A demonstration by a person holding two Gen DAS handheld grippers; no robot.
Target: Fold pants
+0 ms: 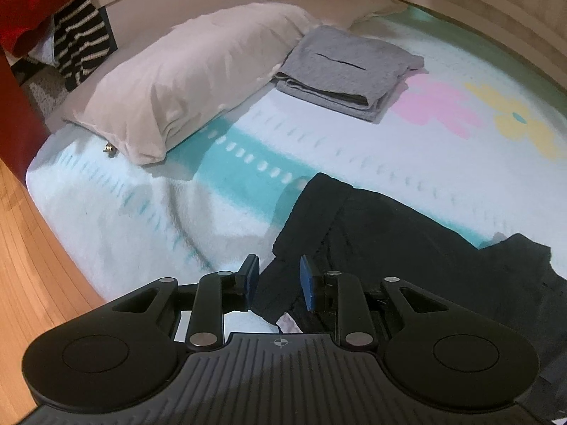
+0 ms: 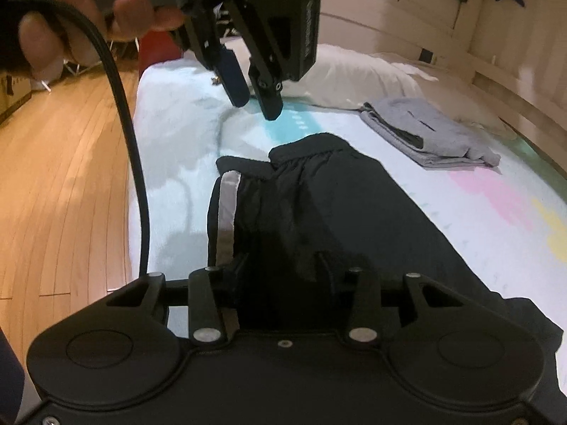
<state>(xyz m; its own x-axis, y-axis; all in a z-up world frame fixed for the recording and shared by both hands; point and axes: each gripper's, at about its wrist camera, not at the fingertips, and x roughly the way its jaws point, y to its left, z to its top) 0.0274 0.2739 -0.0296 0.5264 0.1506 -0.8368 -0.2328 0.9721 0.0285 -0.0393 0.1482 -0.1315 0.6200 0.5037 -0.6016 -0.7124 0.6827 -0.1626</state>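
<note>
Black pants (image 2: 319, 205) lie flat on the bed, with a grey side stripe (image 2: 226, 212) and the waistband toward the far end; they also show in the left wrist view (image 1: 389, 233). My left gripper (image 1: 278, 272) is open, with its blue pads on either side of a fold of the black cloth near the bed's front edge. From the right wrist view, the left gripper (image 2: 257, 104) hangs in the air above the waistband, held by a hand. My right gripper (image 2: 283, 258) is open low over the pants, its fingers dark against the cloth.
A folded grey garment (image 1: 340, 71) lies further back on the bed, next to a white pillow (image 1: 184, 81). The bedspread (image 1: 177, 212) is white with teal, pink and yellow patterns. Wooden floor (image 2: 63, 177) lies left of the bed. Red cloth and striped fabric (image 1: 78, 39) hang at the far left.
</note>
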